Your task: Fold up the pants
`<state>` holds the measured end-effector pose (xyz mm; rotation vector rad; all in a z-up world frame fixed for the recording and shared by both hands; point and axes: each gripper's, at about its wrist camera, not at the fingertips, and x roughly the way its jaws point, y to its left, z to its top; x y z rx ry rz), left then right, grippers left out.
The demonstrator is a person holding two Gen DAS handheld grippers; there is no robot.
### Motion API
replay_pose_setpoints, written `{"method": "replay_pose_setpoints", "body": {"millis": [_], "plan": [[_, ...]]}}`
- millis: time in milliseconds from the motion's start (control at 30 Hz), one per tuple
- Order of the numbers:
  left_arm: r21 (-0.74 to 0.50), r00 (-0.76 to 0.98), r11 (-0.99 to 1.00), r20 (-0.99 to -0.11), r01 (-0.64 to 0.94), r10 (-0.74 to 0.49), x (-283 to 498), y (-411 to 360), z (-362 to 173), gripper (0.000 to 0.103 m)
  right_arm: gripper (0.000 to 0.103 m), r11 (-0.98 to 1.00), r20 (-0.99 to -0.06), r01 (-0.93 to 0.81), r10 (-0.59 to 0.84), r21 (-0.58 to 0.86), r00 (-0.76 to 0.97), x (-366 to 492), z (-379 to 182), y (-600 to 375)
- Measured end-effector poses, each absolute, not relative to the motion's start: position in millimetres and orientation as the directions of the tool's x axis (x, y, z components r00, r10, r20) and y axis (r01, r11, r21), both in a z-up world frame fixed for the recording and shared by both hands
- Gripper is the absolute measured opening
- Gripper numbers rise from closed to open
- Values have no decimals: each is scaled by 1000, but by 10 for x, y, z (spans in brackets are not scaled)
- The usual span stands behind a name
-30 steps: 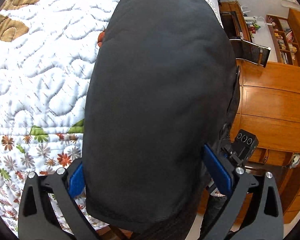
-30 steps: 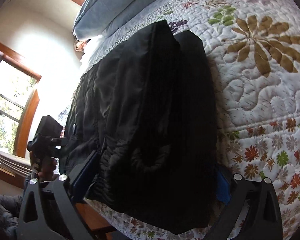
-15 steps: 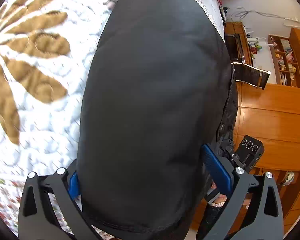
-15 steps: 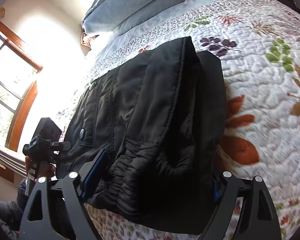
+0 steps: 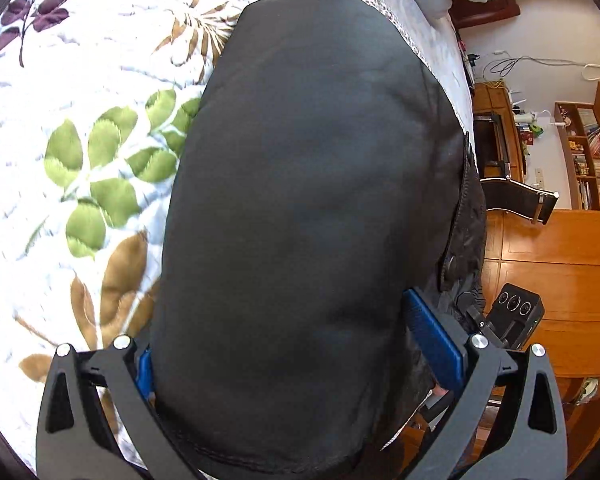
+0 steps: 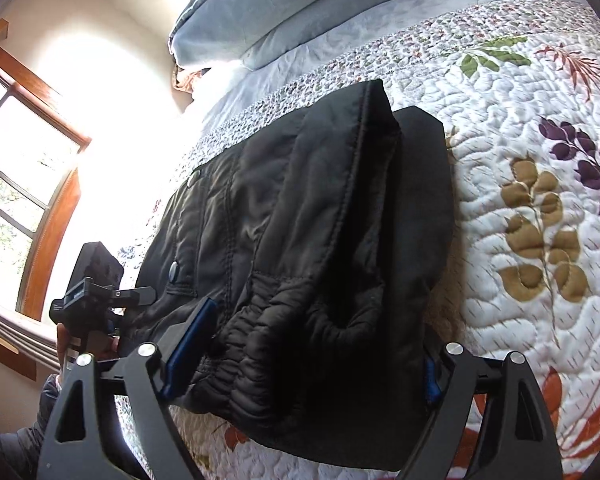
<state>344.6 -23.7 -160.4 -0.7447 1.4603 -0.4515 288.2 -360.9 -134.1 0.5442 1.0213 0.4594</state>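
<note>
Spread wide, both grippers' jaws carry the folded black padded pants (image 5: 312, 220) between blue pads: the left gripper (image 5: 300, 356) has its pads against the bundle's sides at 7 and 4 o'clock, and the right gripper (image 6: 300, 364) likewise grasps the elastic-waist end. The bundle sits over the white quilted floral bedspread (image 5: 80, 160). Only the left wrist view shows the smooth, unbroken outer fabric, the wooden floor (image 5: 560, 264) and bookshelf (image 5: 588, 160) at 3 o'clock. Only the right wrist view shows seams, metal snaps (image 6: 173, 269), gathered waistband (image 6: 260, 344), grey-blue pillows (image 6: 276, 12) at 12 and a wood-framed window (image 6: 28, 168) at 9.
</note>
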Motion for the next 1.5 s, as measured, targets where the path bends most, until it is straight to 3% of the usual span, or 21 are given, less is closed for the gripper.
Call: {"method": "replay_pose_setpoints", "body": {"millis": [467,767,933,1100,1233,1500], "plan": [[-685,100,711,-727,-158,-679,3510,-248,-1609,100,89,779,-670,-75,580,622,464,3030,-1398,-3494],[-689,158,706,-725,-164,-671,3464,144,-1612,100,91,794,-685,-10,532,608,499,2996,-1295,-3666],[-544,366,828,-804,-136,-468,3017,340,-1092,100,99,942,-712,16,243,336,659,2462,-629,-3630],[-278,503,960,-826,28,-254,2392,-26,-490,100,99,998,-768,2,44,59,638,2052,-218,-3009],[-173,516,971,-824,164,-234,2019,-391,-237,100,99,997,-785,1,60,77,617,1783,-102,-2713],[-155,597,974,-770,165,-224,1473,-524,230,100,99,988,-797,65,75,141,599,1361,129,-2589]]}}
